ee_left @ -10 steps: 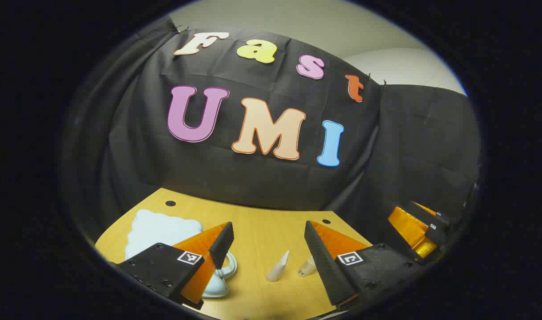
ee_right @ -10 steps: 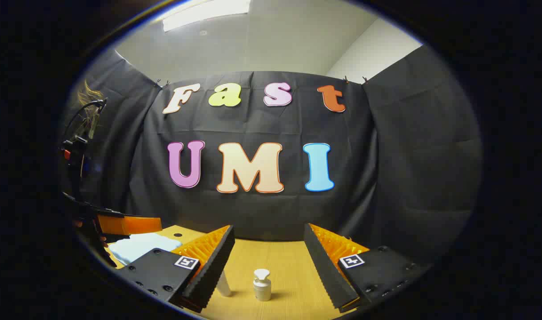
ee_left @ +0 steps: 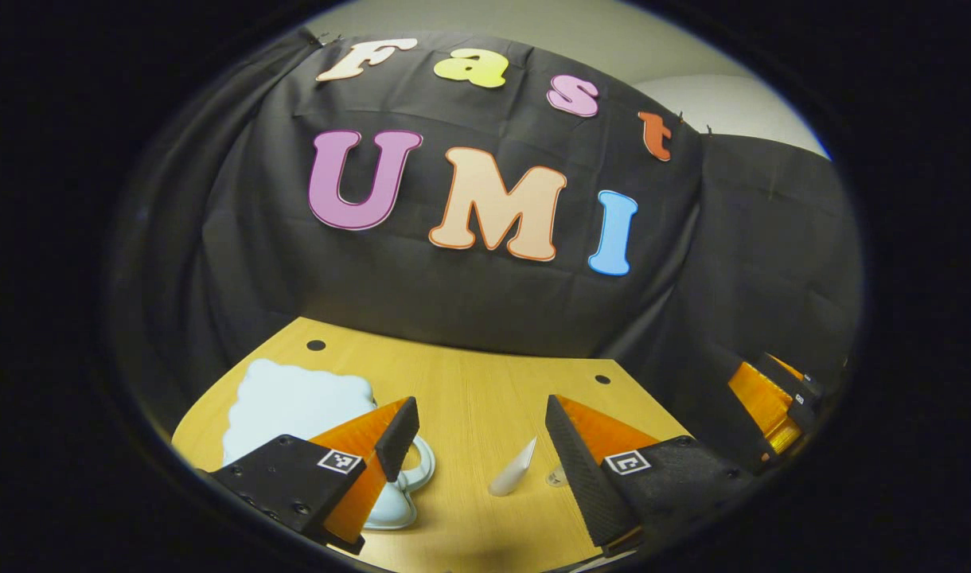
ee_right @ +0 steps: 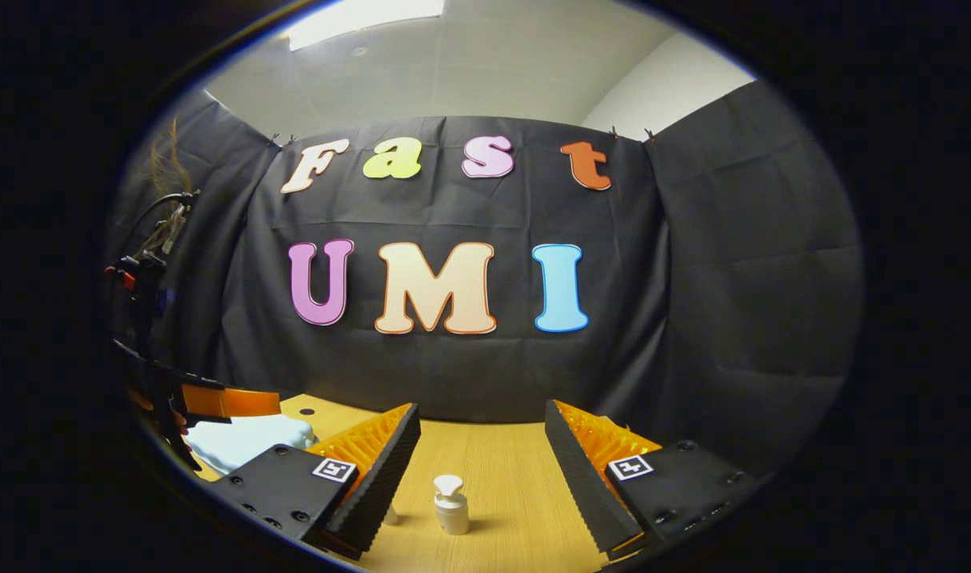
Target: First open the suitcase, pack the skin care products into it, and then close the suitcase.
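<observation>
Between right gripper [ee_right: 477, 458] spread fingers: pump bottle [ee_right: 451, 504], untouched | left gripper [ee_left: 479, 434] wide, tube [ee_left: 513, 478] ahead

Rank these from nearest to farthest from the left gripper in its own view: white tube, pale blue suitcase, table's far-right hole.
1. White tube, lying between the left gripper's open fingers.
2. Pale blue suitcase, on the left beside the left finger, closed.
3. Far-right hole, near the table's back edge.
</observation>
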